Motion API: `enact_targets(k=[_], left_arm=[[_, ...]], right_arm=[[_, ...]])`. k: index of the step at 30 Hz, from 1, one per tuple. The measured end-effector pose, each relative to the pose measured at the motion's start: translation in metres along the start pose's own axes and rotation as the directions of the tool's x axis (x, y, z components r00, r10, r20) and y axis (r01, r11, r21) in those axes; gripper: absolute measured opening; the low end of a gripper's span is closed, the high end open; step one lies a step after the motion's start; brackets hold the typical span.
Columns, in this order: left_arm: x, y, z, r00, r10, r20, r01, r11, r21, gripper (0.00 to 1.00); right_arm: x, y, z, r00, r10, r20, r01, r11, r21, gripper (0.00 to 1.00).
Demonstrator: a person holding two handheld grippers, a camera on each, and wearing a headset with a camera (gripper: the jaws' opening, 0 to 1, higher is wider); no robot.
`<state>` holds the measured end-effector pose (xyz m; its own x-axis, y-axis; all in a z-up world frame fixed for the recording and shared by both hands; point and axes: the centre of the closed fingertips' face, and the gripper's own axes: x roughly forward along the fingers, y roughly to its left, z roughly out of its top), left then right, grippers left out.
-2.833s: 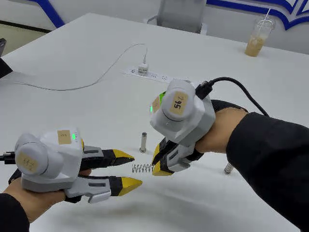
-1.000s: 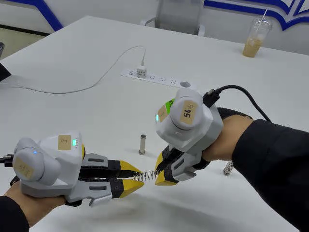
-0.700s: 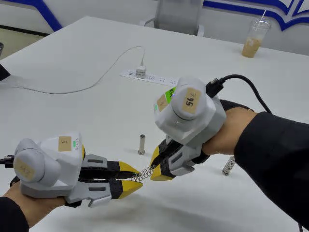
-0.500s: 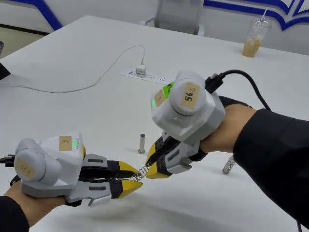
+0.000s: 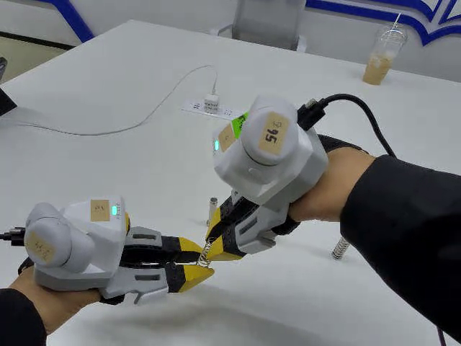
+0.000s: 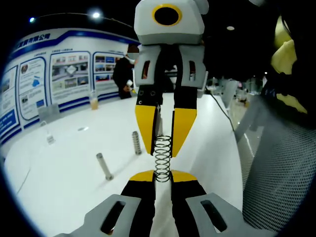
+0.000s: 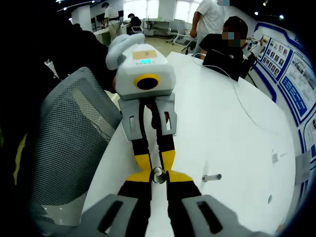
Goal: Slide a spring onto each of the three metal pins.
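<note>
Both grippers have hold of the same spring [image 6: 162, 158] here. The left gripper view shows it best. The left gripper [image 6: 155, 177] is pinched almost shut on the coil's near end. The right gripper [image 6: 165, 134] comes in from the top of that view, yellow tips clamped on the other end with just a sliver of gap where the wire sits.

The right gripper view gives you the spring end-on, a little ring right where all four tips meet, so no length to see there. In the head view it's a short bit of coil between the tips, over the near part of the table [image 5: 144, 158].

Counting: two pins. The left gripper view has a bare pin [image 6: 103, 167] standing upright and a second pin [image 6: 136, 143] beyond it with a spring on it. In the head view the bare one peeks out just behind the right gripper, and the sprung one stands next to the person's right sleeve [image 5: 403, 238]. So that's two springs, one held and one on a pin.

There's also one drink cup [image 5: 382, 58] near the far edge and one power strip [image 5: 212, 108] with a white cable [image 5: 144, 122].
</note>
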<state>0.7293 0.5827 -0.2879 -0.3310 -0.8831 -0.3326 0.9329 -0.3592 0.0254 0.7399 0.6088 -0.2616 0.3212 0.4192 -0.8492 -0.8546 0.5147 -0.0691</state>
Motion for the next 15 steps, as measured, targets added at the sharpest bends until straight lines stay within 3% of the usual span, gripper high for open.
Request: enact_targets(k=[9, 15], left_arm=[[0.0004, 0.0008, -0.0001, 0.9999, 0.007, 0.007, -0.007, 1.0, -0.005, 0.12], [-0.0002, 0.0023, 0.0, 0.9999, 0.014, 0.007, -0.014, 1.0, -0.008, 0.18]], right_arm=[[0.0008, -0.0007, -0.0003, 1.0, 0.003, -0.009, -0.003, 1.0, -0.002, 0.12], [0.0001, -0.0028, -0.002, 0.9998, -0.001, -0.019, 0.001, 1.0, -0.002, 0.12]])
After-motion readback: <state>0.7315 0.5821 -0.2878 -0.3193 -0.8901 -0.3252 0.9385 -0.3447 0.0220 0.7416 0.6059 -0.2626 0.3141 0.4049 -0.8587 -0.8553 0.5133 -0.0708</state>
